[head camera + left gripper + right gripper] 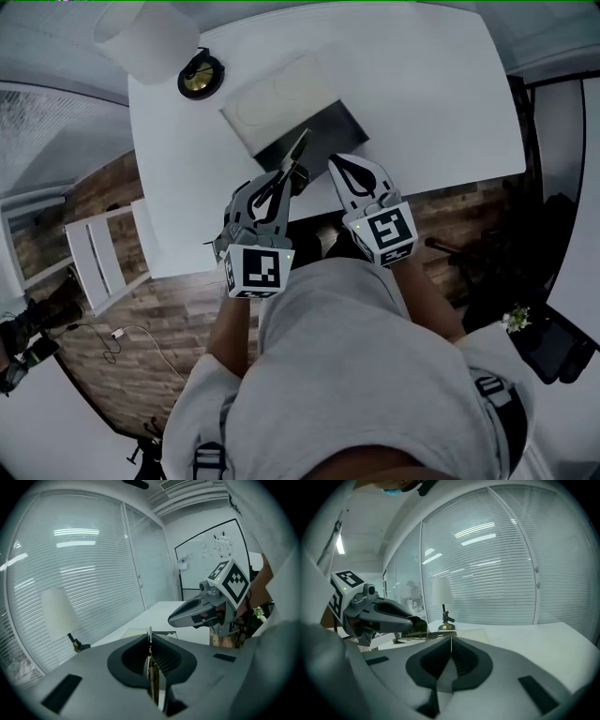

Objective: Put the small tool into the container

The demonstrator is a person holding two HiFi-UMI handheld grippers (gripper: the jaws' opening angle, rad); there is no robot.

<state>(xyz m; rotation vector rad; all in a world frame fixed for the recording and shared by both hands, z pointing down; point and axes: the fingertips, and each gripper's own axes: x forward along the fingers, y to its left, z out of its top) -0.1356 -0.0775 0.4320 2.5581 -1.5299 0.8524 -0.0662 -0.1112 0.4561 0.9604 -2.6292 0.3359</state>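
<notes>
My left gripper (284,180) is shut on a small metal tool (294,159), a slim plier-like piece with a spring. Its tip pokes out over the near edge of a dark open container (314,141), whose beige lid (279,97) lies flat behind it on the white table (441,103). In the left gripper view the tool (150,660) stands edge-on between the pressed jaws. My right gripper (345,169) hovers just right of the left one, shut with nothing in it. The right gripper view shows the tool (423,633) sticking out of the left gripper (379,611).
A lamp with a white shade (150,37) and a brass base (201,75) stands at the table's far left corner. A white chair (98,248) sits left of the table over a wood-pattern floor. Glass walls with blinds (501,573) surround the room.
</notes>
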